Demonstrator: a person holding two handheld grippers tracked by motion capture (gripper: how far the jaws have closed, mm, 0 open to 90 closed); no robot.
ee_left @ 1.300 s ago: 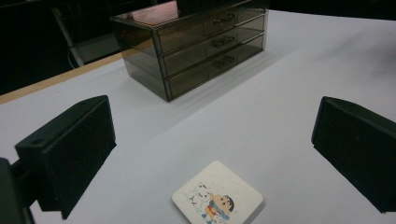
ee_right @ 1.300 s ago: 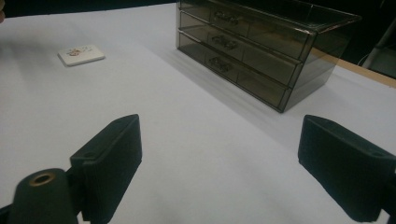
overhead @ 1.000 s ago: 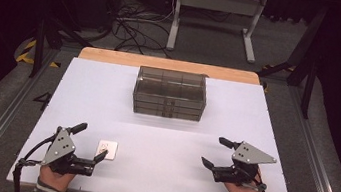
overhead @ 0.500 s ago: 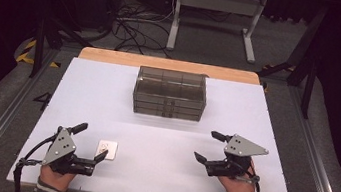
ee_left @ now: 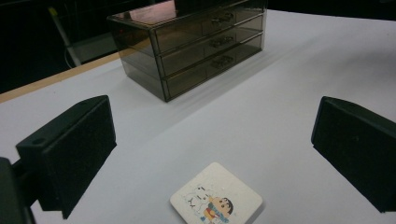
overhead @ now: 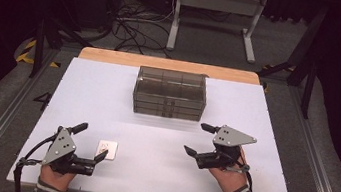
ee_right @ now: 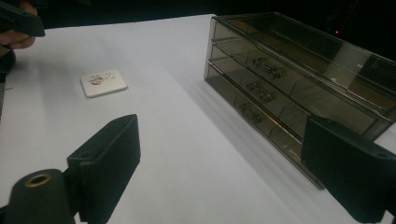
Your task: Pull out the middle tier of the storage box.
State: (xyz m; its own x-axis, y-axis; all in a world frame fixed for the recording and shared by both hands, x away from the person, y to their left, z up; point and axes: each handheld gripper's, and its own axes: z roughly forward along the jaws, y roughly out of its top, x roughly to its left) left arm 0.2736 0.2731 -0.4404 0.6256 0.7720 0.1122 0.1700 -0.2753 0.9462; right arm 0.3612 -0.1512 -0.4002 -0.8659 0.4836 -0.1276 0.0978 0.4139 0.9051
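Note:
A smoky see-through chest (overhead: 170, 94) with three shut drawers stands at the back middle of the white table (overhead: 83, 94). A small white square tile (overhead: 107, 148) with a cartoon print lies flat near the front left. My left gripper (overhead: 92, 140) rests open at the front left, its jaws on either side of the tile without touching it. In the left gripper view the tile (ee_left: 216, 200) lies between the wide-apart jaws, the chest (ee_left: 196, 42) beyond. My right gripper (overhead: 196, 138) hovers open and empty at the front right, pointing left. The right gripper view shows the chest (ee_right: 299, 79) and the tile (ee_right: 103, 82).
A wooden strip (overhead: 168, 65) runs along the table's far edge. Behind it, cables and a metal stand (overhead: 215, 16) sit on the dark floor. The other hand and its gripper (ee_right: 18, 21) show at the top left of the right gripper view.
My right gripper has moved left, in toward the middle of the table, and risen slightly, jaws still open. The left gripper and the tile have stayed put.

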